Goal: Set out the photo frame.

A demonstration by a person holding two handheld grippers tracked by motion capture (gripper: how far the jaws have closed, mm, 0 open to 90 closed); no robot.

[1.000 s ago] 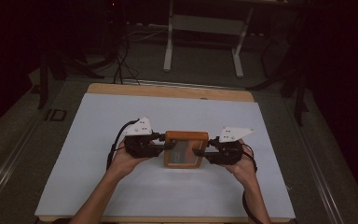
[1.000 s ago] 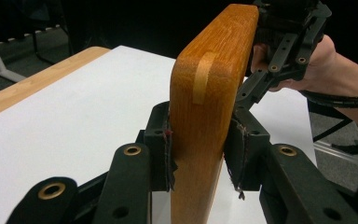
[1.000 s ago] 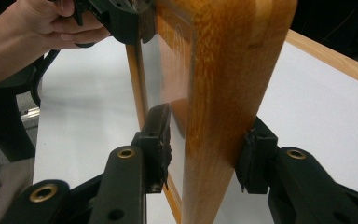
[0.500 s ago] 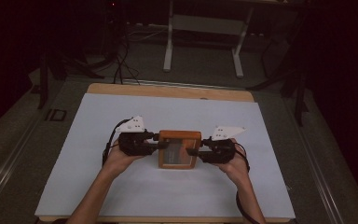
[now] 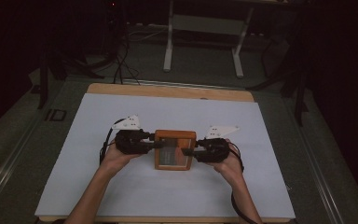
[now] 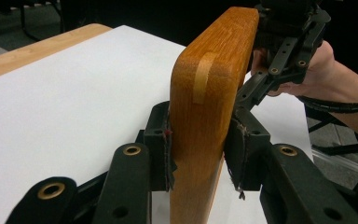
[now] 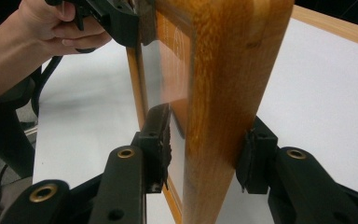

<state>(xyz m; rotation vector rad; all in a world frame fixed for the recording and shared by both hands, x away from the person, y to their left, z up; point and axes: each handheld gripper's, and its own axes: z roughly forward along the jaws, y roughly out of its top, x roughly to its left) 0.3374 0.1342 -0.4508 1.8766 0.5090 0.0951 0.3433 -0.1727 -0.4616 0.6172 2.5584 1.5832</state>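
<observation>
A wooden frame with a glass pane [image 5: 175, 149] is held between both grippers just above the white table sheet [image 5: 121, 112]. My left gripper [image 5: 152, 143] grips its left edge, and my right gripper [image 5: 190, 152] grips its right edge. In the left gripper view the pads [image 6: 161, 144] press on both faces of the frame's rounded edge [image 6: 205, 107], and the other gripper [image 6: 284, 51] holds the far end. In the right gripper view my gripper [image 7: 205, 156] clamps the frame [image 7: 228, 93], one pad on the glass side. The far hand [image 7: 51, 28] shows at the top left.
The white sheet covers a wooden table whose far edge [image 5: 168, 91] is bare wood. Beyond it on the dark floor stand metal stand legs [image 5: 200, 42] and loose cables [image 5: 121, 65]. Bare sheet lies on all sides of the frame.
Both hands and the frame between them have shifted a little to the left and slightly lower. The grip on both edges is the same.
</observation>
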